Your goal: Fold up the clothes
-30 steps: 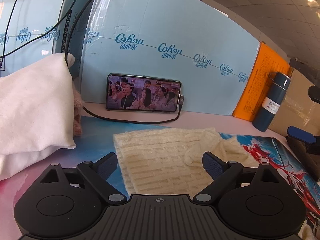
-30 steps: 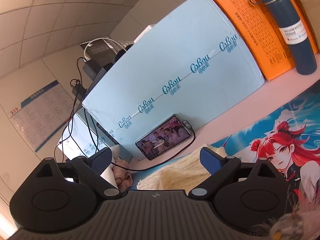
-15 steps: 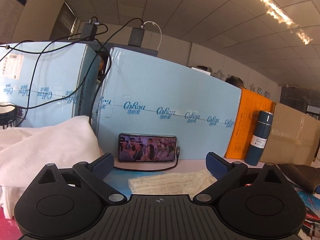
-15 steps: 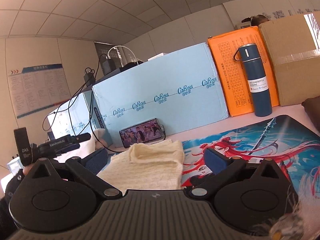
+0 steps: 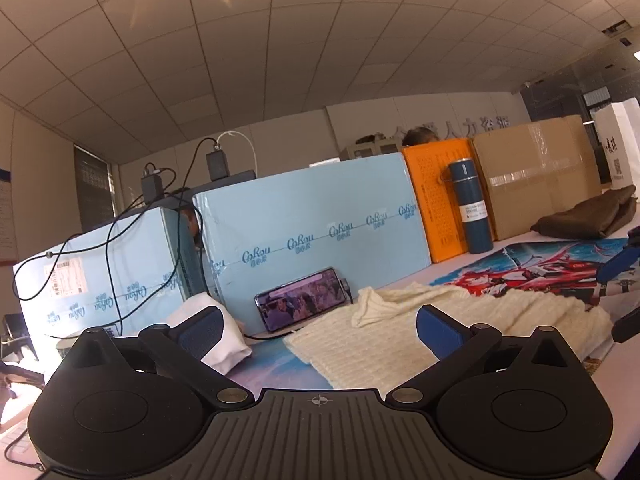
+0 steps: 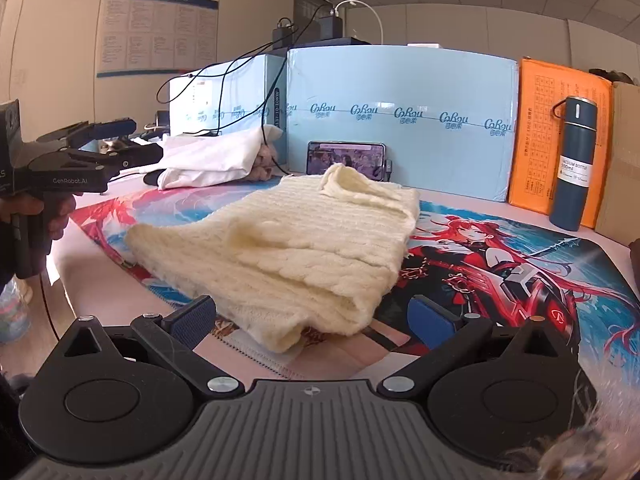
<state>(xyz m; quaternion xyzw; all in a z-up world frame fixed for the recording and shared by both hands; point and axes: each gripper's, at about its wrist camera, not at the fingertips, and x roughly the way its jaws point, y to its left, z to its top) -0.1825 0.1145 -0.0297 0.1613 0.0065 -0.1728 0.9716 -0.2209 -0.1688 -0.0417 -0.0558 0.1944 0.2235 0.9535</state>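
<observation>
A cream knit sweater (image 6: 304, 240) lies folded on the printed desk mat (image 6: 520, 264), one corner bunched up at its far end. It also shows in the left wrist view (image 5: 400, 332). My left gripper (image 5: 320, 330) is open and empty, held off the left of the sweater. It also shows in the right wrist view (image 6: 92, 144), held in a hand. My right gripper (image 6: 316, 320) is open and empty, just in front of the sweater's near folded edge. Its blue pad shows at the right edge of the left wrist view (image 5: 618, 262).
A white folded garment (image 6: 212, 156) lies at the back left. A brown garment (image 5: 584, 216) lies at the back right. A phone (image 6: 346, 156) leans on light blue boxes (image 6: 400, 120). A blue bottle (image 6: 574, 172) stands by an orange box (image 6: 540, 140).
Both grippers have pulled back and levelled out. The sweater now lies in full view of the right wrist camera. The left camera swung up and then left.
</observation>
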